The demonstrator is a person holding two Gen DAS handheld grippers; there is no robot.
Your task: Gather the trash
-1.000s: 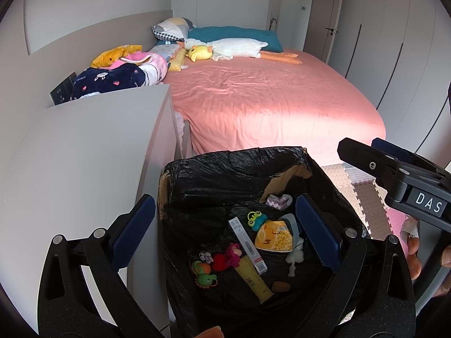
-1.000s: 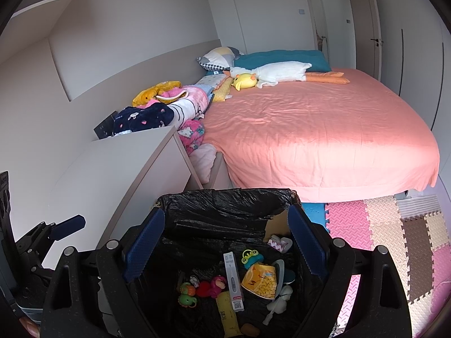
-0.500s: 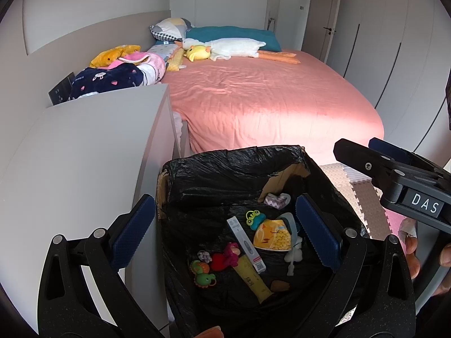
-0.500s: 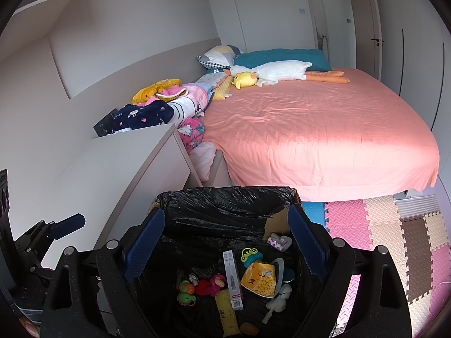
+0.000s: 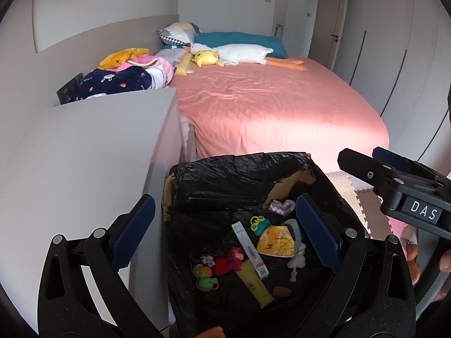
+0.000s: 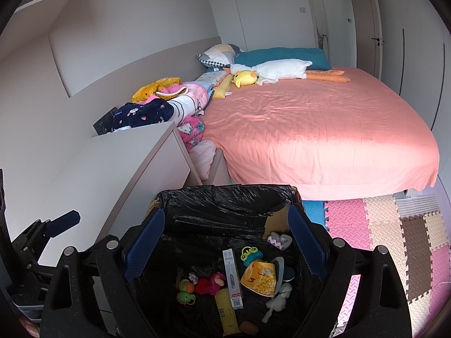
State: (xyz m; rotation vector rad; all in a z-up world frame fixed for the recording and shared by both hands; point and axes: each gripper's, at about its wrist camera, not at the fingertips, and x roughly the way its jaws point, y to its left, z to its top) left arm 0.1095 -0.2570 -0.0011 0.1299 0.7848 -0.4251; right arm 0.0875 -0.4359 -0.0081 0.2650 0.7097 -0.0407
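Observation:
A cardboard bin lined with a black bag (image 5: pixel 239 174) (image 6: pixel 225 197) stands on the floor below both grippers. Inside lie a yellow snack packet (image 5: pixel 277 243) (image 6: pixel 260 277), a white box (image 5: pixel 249 249) (image 6: pixel 232 277), a yellow tube (image 5: pixel 253 286), small toys (image 5: pixel 228 262) and a crumpled wrapper (image 5: pixel 280 207). My left gripper (image 5: pixel 225 231) is open and empty above the bin. My right gripper (image 6: pixel 227 242) is open and empty above it too, and shows at the right of the left wrist view (image 5: pixel 394 180).
A white cabinet (image 5: pixel 84 155) (image 6: pixel 118 169) stands left of the bin. A bed with a pink sheet (image 5: pixel 267 104) (image 6: pixel 324 126) lies behind, with pillows, plush toys and folded clothes (image 5: pixel 126 76). Foam floor mats (image 6: pixel 380 225) lie to the right.
Both grippers have drifted very slightly. The bin's contents have not moved.

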